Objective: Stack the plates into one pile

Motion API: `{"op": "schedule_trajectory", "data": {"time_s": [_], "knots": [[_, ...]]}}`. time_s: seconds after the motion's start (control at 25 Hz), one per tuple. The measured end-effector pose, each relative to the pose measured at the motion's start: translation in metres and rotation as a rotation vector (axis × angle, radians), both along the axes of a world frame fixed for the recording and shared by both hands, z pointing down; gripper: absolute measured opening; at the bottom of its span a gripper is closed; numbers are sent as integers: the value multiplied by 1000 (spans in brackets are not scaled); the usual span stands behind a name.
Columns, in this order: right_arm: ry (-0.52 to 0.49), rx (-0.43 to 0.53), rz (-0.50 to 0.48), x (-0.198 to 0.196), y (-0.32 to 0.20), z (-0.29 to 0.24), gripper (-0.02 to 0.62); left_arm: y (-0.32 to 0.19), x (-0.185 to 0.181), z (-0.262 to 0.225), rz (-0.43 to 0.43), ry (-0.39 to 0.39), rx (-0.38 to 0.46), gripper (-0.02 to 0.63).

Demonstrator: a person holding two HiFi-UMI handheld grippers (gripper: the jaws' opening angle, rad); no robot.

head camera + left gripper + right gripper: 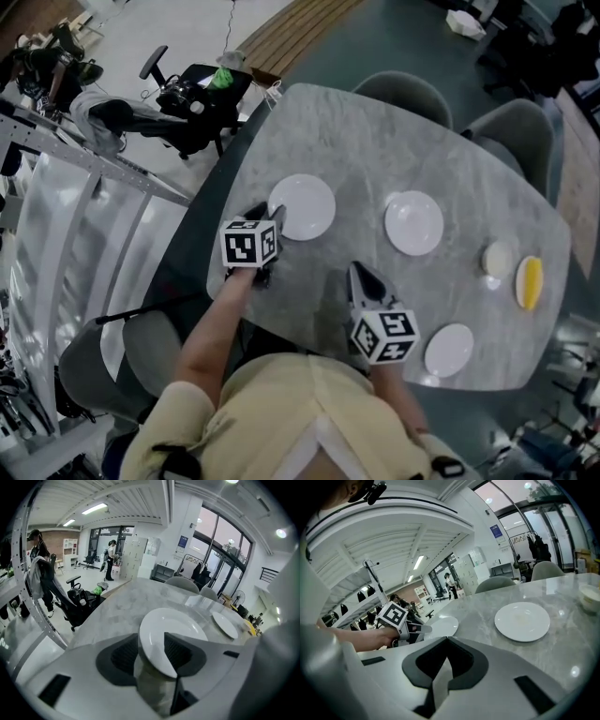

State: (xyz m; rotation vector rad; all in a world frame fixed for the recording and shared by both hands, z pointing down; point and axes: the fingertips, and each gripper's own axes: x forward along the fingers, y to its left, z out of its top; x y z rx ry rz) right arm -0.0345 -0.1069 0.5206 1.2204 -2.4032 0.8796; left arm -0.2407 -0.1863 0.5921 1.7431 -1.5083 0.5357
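Note:
Three white plates lie apart on the grey marble table (pixel 375 141): a left plate (pixel 302 207), a middle plate (pixel 413 222) and a smaller one near the front edge (pixel 448 350). My left gripper (pixel 272 220) is at the left plate's near-left rim. In the left gripper view, that plate (pixel 180 625) shows through the gap of the open left gripper (pixel 151 641); I cannot tell whether they touch. My right gripper (pixel 356 274) hangs over bare table between the plates, shut and holding nothing. The right gripper view shows this gripper (pixel 447 641) aimed toward the middle plate (pixel 522 621).
A small pale bowl (pixel 498 258) and a dish holding something yellow (pixel 530 282) sit at the table's right end. Grey chairs (pixel 403 94) stand at the far side, and an office chair (pixel 187 103) on the floor to the left. People stand far off in the room.

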Motion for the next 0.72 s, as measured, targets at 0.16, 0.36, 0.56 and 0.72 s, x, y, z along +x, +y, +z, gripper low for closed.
{"op": "schedule_trajectory", "data": {"time_s": [0.16,0.36,0.56,0.72], "knots": [[-6,-18,-13,-1,-4,5,5,-1,2,4,25,-40,-13,172],[-23,-31,-28,10,-9,9,5,-1,14,4,72,-117,-33,170],[-31,-42,-40,9,-12,12,5,-3,13,4,57,-127,-32,164],[-35,-39,-53,6,-15,14,5,-2,7,3,27,-108,-36,133]]}}
